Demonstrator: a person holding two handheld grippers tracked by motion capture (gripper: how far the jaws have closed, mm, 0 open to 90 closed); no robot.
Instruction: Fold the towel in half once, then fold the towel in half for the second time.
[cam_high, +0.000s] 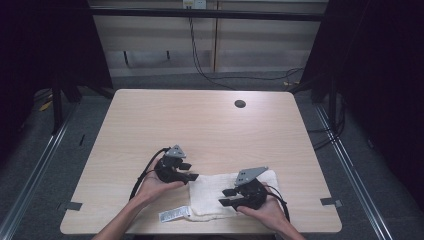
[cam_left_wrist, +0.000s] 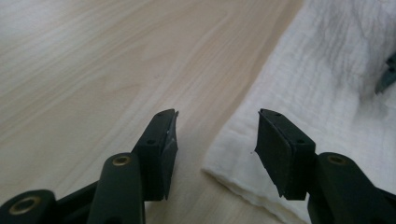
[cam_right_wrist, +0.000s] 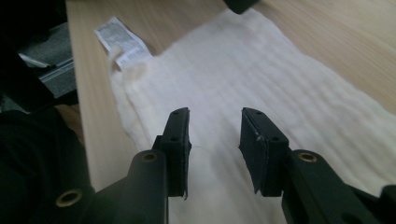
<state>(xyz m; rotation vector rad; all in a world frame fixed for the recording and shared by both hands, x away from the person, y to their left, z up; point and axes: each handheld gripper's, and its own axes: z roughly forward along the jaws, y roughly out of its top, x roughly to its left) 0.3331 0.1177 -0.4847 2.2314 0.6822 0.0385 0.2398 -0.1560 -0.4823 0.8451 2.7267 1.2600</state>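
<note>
A white folded cloth (cam_high: 212, 191) lies flat near the table's front edge, with a printed label (cam_high: 174, 214) sticking out at its front left corner. My left gripper (cam_high: 189, 171) stands open at the cloth's left edge. In the left gripper view, the left gripper (cam_left_wrist: 217, 126) has bare wood and the cloth's corner (cam_left_wrist: 327, 93) showing between its jaws, and the pads touch nothing. My right gripper (cam_high: 227, 197) hovers open over the cloth's right half. In the right gripper view, the right gripper (cam_right_wrist: 215, 123) has only the cloth (cam_right_wrist: 261, 79) beneath its gap, with the label (cam_right_wrist: 122, 44) beyond.
The light wooden table (cam_high: 200, 125) has a dark round cable hole (cam_high: 240, 104) at the back right. Grey tape marks (cam_high: 331, 202) sit near both front corners. Cables run over the floor behind the table, and metal rails line both sides.
</note>
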